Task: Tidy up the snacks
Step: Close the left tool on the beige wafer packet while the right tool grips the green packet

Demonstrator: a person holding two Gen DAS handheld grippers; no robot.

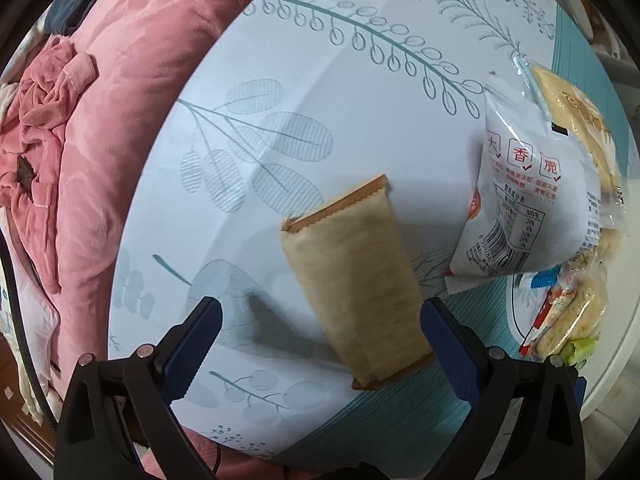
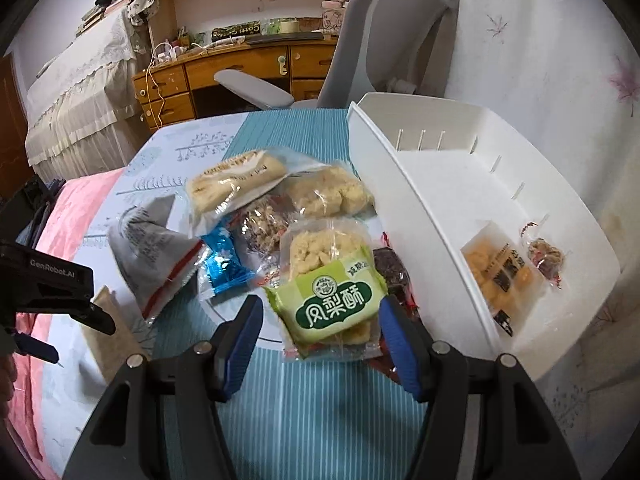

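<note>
Snacks heap mid-table on a leaf-print cloth (image 1: 320,80); a green pastry pack (image 2: 334,300) lies between the spread right gripper (image 2: 320,344), beside the white bin (image 2: 400,184). Left gripper (image 1: 320,344), spread, straddles a tan packet (image 1: 356,280). Desk (image 2: 240,68) and chair (image 2: 384,28) behind.

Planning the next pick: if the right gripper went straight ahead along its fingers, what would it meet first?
Most likely the green pineapple-cake packet, which lies between the open fingers of the right gripper at the near edge of the snack pile. Depth is unclear, so the height above the packet cannot be judged.
</note>
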